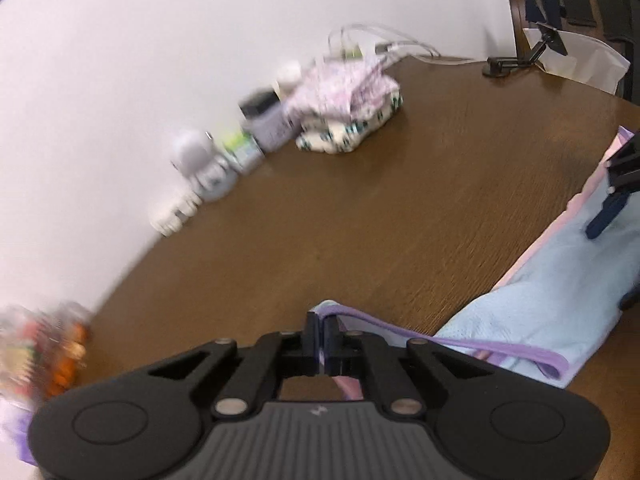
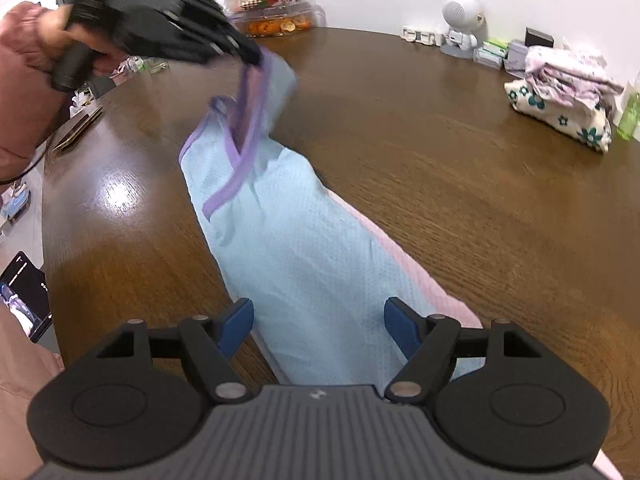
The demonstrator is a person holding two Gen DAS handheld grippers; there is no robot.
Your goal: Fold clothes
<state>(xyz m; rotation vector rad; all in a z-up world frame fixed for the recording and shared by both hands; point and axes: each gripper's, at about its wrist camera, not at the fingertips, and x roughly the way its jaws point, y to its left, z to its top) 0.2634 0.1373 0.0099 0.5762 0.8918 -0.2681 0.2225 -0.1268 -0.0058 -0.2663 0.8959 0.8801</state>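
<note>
Brown wood-grain round bench: most of both views is taken up by it, with glare at the near left and a white wall behind.

Light blue mesh garment with lilac binding and a pink underlayer: laid lengthwise on the bench from the near edge toward far left, narrowed into a long strip. The far end is lifted off the surface; the near end lies flat. Pale pink is seen along the right edge beneath the blue.

Folded stack of floral clothes, white with teal flowers under lilac print: set at far right near the wall, well apart from the garment.

Left claw: pressed together on the lilac binding, by which the far end is held up. In the right wrist view it is blurred.

Right claw: blue pads spread wide, either side of the near end, above the cloth; contact cannot be told.

Handling, as judged: light, limp, thin fabric, likely to sag and slide on the glossy wood. The bound edges and corners are judged firmest for a pinch; the loose mesh would bunch.
</note>
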